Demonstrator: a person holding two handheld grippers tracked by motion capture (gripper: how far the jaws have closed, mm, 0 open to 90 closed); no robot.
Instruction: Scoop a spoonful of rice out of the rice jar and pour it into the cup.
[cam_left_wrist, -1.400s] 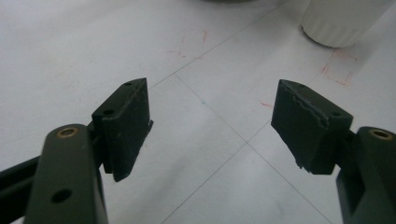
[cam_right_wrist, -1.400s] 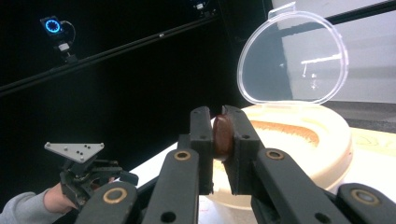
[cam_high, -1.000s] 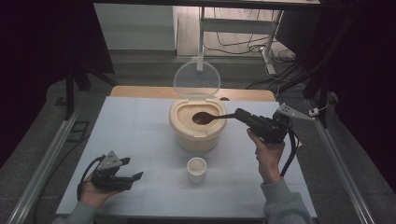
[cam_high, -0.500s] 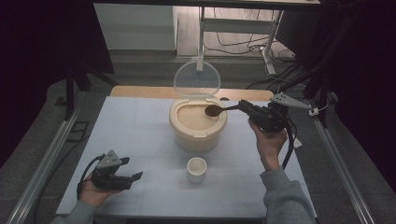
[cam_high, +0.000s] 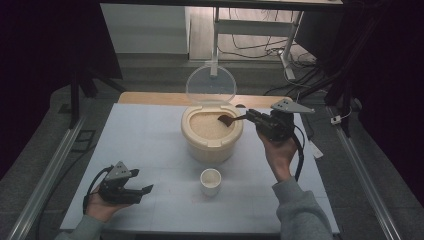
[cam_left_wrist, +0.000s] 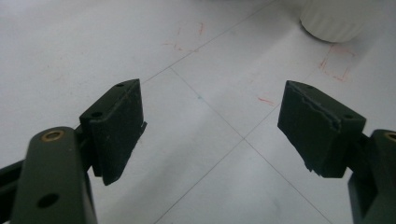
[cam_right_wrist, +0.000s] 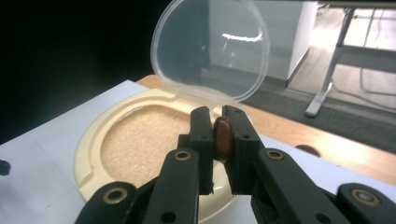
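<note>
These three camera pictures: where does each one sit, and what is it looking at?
High view: above the table's near side, looking forward and down; both forearms and hand-held grippers show.
Left gripper view: on the left hand-held gripper, facing the white tabletop between its open black jaws.
Right gripper view: on the right hand-held gripper, clamping a brown wooden spoon.
Shared: the high and right gripper views both show the cream round grain container.

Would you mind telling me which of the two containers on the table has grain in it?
The large cream bin with the raised clear lid, full of pale grain; the small white cup nearer the person looks empty.
</note>
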